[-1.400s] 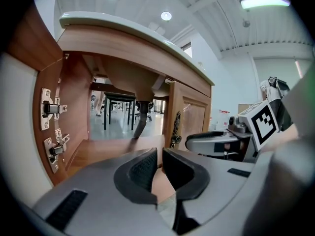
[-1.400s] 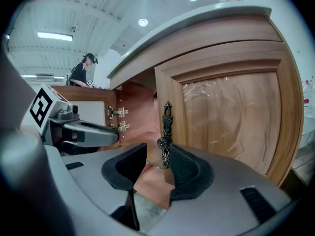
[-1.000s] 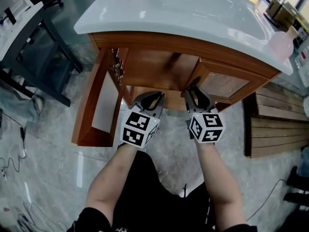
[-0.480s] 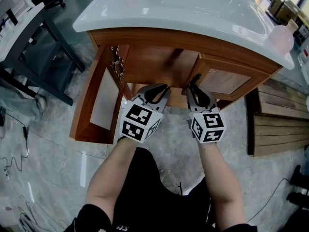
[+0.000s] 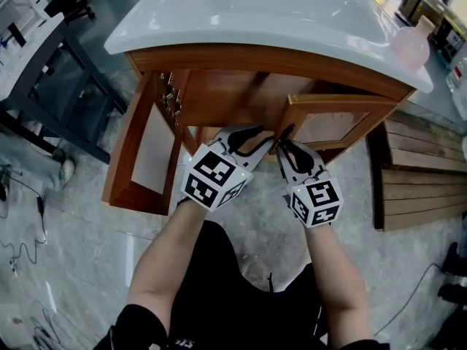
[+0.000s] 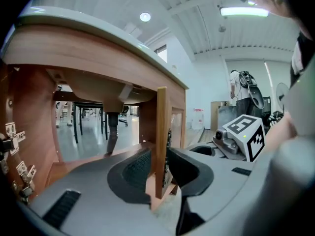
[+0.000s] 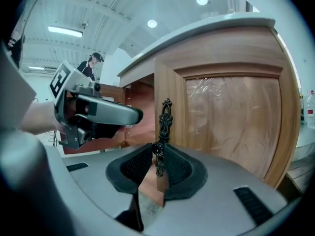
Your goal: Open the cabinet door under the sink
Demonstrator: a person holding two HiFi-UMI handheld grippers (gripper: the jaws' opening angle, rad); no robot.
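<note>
Wooden cabinet [image 5: 241, 60] beneath a white sink [image 5: 255, 13]. Its left door [image 5: 146, 152] hangs wide open and its right door [image 5: 339, 122] stands partly open. The right gripper [image 7: 157, 163] has just closed its jaws on that door's dark metal handle [image 7: 165, 117]. The left gripper [image 6: 160, 166] has just opened its jaws, which stand apart around the same door's free edge.

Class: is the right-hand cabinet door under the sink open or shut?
Partly open: the door stands swung out from the cabinet, showing the inside behind it.
</note>
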